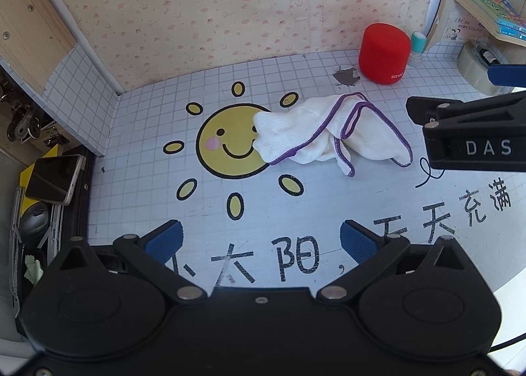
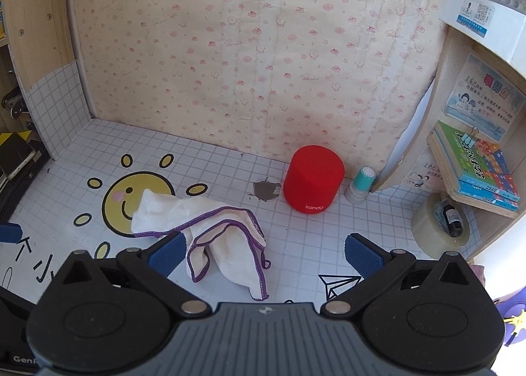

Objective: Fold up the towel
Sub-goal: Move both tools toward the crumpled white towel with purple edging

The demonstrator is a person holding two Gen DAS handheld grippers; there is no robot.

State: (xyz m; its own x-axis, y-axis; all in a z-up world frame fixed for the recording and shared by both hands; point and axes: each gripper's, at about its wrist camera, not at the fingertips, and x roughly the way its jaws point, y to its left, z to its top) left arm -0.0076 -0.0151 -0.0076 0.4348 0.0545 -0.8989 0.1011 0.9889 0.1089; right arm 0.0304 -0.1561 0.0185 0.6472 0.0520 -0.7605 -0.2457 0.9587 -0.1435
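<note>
A crumpled white towel [image 1: 309, 132] with purple stitched edges lies on the tiled tabletop, partly over a printed sun face. In the right wrist view the towel [image 2: 210, 228] sits just ahead of the left fingertip. My left gripper [image 1: 261, 241] hovers open well short of the towel, with nothing between its blue pads. My right gripper [image 2: 264, 254] is open too, with its left pad at the towel's near edge. The right gripper's black body [image 1: 473, 132] shows at the right edge of the left wrist view, beside the towel.
A red cylindrical speaker [image 2: 312, 178] stands behind the towel near the wall, with a small teal stamp [image 2: 361, 182] beside it. A tape roll [image 2: 440, 224] and books on a shelf [image 2: 476, 165] sit at the right. A phone [image 1: 54, 178] and clutter lie off the table's left edge.
</note>
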